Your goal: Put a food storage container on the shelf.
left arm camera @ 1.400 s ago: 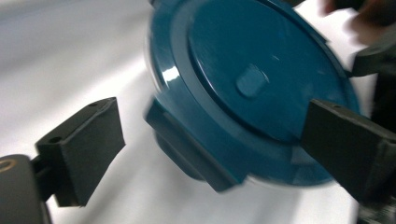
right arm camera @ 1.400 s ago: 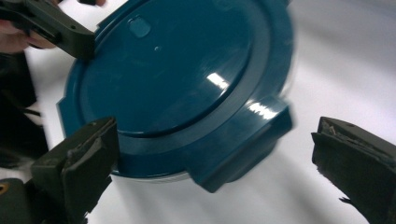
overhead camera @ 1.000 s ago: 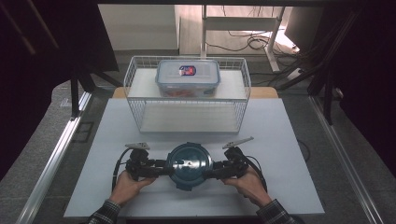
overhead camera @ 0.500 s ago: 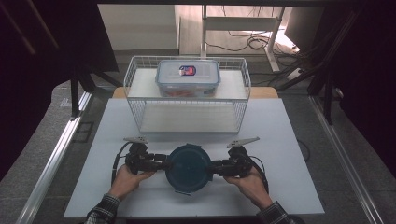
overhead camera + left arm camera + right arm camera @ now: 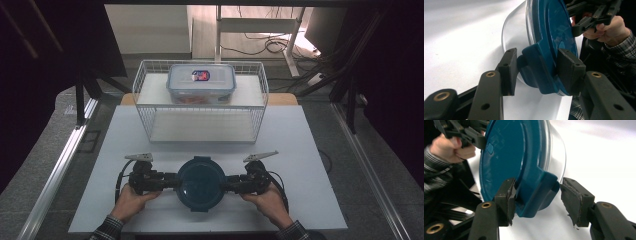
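a round clear container (image 5: 201, 186) with a glossy teal lid (image 5: 201, 181) sits on the white tabletop (image 5: 310, 165) near the front edge, right between the two grippers. whatever is inside cannot be made out through the lid. the left gripper (image 5: 172, 180) comes in from the left side; in the left gripper view its fingers (image 5: 509, 70) have just been closing and now bracket the lid's teal side latch (image 5: 536, 70), one pad touching, the other pressed on the lid's face. the right gripper (image 5: 229, 184) mirrors it; its fingers (image 5: 506, 197) have just been opening, one pad against the opposite latch (image 5: 536, 192), the worn pad standing off it. farther back, a white wire basket (image 5: 200, 100) holds a rectangular clear box (image 5: 201, 82) with a snap lid and a red and blue label; something orange shows inside.
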{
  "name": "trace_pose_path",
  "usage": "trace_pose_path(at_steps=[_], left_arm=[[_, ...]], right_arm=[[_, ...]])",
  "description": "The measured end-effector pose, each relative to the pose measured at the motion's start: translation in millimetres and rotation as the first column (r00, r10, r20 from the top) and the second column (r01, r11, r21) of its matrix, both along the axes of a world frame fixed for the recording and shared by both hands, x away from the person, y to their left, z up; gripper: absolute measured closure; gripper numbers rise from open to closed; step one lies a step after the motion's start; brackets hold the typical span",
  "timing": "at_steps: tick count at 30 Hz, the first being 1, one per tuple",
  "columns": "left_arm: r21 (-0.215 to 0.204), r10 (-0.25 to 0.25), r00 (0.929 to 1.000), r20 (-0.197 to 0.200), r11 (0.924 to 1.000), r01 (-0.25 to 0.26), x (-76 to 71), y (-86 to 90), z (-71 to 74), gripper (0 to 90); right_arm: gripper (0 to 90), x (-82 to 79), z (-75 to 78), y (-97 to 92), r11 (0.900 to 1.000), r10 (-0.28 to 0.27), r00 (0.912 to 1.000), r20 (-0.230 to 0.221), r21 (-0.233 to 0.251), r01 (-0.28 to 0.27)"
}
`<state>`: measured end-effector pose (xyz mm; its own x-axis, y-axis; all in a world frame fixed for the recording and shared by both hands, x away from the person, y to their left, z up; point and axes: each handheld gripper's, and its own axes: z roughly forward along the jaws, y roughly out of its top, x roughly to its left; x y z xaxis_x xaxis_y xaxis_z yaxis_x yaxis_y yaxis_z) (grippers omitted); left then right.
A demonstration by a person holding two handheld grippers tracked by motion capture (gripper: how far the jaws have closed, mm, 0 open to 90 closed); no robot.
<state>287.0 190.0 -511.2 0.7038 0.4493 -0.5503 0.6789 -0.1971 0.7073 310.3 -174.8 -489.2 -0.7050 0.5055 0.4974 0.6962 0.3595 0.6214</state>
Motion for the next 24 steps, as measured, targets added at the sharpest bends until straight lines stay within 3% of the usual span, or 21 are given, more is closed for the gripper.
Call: trace_pose_path(at_steps=[1, 6, 12, 18, 21, 22, 24], left_arm=[[0.004, 0.000, 1.0000, 0.008, 1.0000, 0.000, -1.2, -0.3, 0.5, 53.1], [-0.009, 0.031, 0.9995, -0.008, 0.9995, -0.031, -6.4, 1.6, -2.2, 53.2], [-0.020, 0.106, 0.9926, -0.059, 0.9940, -0.108, -15.9, 3.1, -4.4, 53.1], [-0.025, 0.159, 0.9845, -0.074, 0.9866, -0.161, -19.7, -3.3, 3.3, 55.3], [-0.035, 0.181, 0.9814, -0.064, 0.9823, -0.184, -17.7, -4.1, 6.4, 56.8], [-0.033, 0.186, 0.9807, -0.062, 0.9816, -0.188, -16.6, -4.8, 7.3, 56.7], [-0.049, 0.182, 0.9813, -0.063, 0.9815, -0.185, -13.2, -4.9, 9.4, 56.6]], right_arm=[[45.5, 0.0, 0.0, 0.0, 1.0000, 0.000, 1.0000, 0.000, 0.000, 0.000], [52.4, -0.3, -3.9, -1.8, 0.9964, -0.055, 0.9940, -0.094, 0.060, 0.061], [54.1, -2.3, 0.6, 2.9, 0.9946, -0.078, 0.9929, -0.090, 0.063, 0.083], [54.7, -4.8, 2.4, 2.3, 0.9916, -0.115, 0.9867, -0.115, 0.046, 0.121], [55.5, -5.9, 5.4, 1.9, 0.9912, -0.123, 0.9877, -0.096, 0.037, 0.127], [55.4, -6.9, 8.6, 3.0, 0.9918, -0.123, 0.9909, -0.054, 0.027, 0.125], [55.5, -6.7, 13.7, 3.6, 0.9914, -0.129, 0.9914, -0.023, 0.021, 0.129]])
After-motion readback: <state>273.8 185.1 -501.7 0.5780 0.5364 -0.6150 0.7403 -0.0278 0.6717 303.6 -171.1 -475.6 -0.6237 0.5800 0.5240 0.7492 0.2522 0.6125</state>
